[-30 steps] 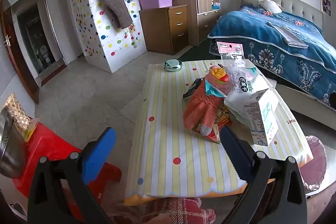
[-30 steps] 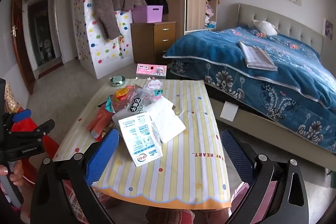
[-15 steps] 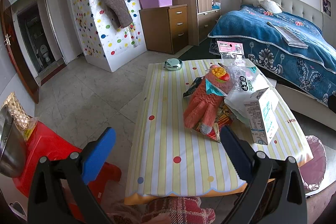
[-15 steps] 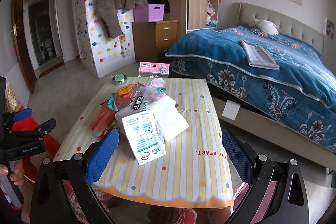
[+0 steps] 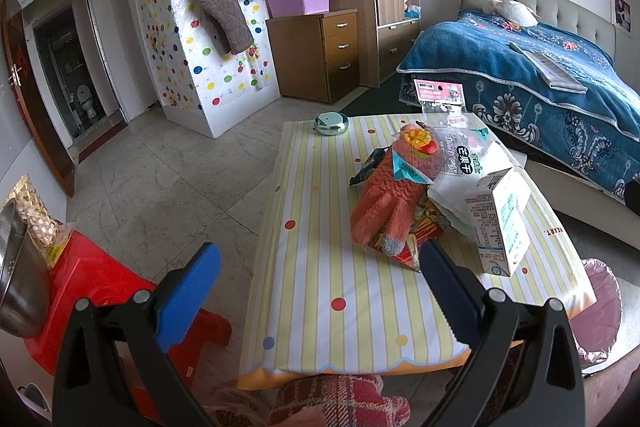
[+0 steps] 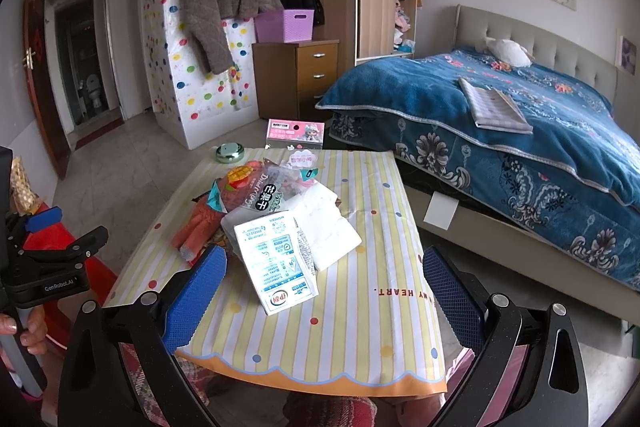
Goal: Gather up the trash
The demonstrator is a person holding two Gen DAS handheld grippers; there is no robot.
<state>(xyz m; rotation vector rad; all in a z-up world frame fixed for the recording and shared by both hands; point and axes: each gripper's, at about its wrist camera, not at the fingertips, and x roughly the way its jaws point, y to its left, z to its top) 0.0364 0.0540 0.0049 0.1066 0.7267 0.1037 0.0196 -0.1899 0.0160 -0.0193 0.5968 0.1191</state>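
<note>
A pile of trash lies on the striped table (image 5: 332, 287) (image 6: 360, 307): a white milk carton (image 5: 500, 223) (image 6: 276, 263), a dried-mango bag (image 5: 452, 159) (image 6: 260, 195), a white napkin (image 6: 324, 223), snack wrappers (image 5: 412, 247) and a pink packet (image 5: 440, 95) (image 6: 296, 133). An orange glove (image 5: 388, 207) (image 6: 196, 227) lies among them. My left gripper (image 5: 316, 287) is open and empty above the table's near left edge. My right gripper (image 6: 324, 291) is open and empty, just short of the milk carton. The left gripper also shows in the right wrist view (image 6: 52, 243).
A small round green tin (image 5: 331, 123) (image 6: 230, 151) sits at the table's far edge. A red stool (image 5: 92, 307) with a metal bowl (image 5: 20, 279) stands left. A pink bin (image 5: 600, 311) stands right of the table. A bed (image 6: 500, 123) lies beyond.
Both grippers have drifted slightly closer to the table; the pile looms a little larger. Nothing on the table has moved.
</note>
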